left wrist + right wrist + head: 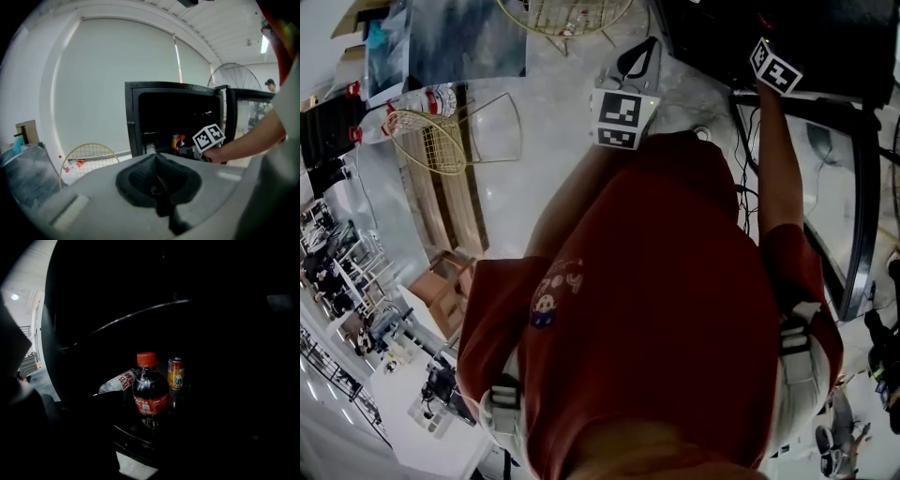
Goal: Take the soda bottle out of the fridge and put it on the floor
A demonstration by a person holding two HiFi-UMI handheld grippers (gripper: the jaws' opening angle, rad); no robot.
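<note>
Red-capped soda bottle (150, 387) upright, centre frame, inside fridge (173, 117).
Right gripper (187, 150) gapes, seemingly clear of it; left gripper (157, 157) closed, empty.

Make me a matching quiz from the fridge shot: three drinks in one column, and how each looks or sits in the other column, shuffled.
Things:
1. soda bottle
2. can
3. clear bottle

States:
A. lying on its side
B. upright, dark drink, red cap
C. upright, orange

Pairs: 1-B, 2-C, 3-A
</note>
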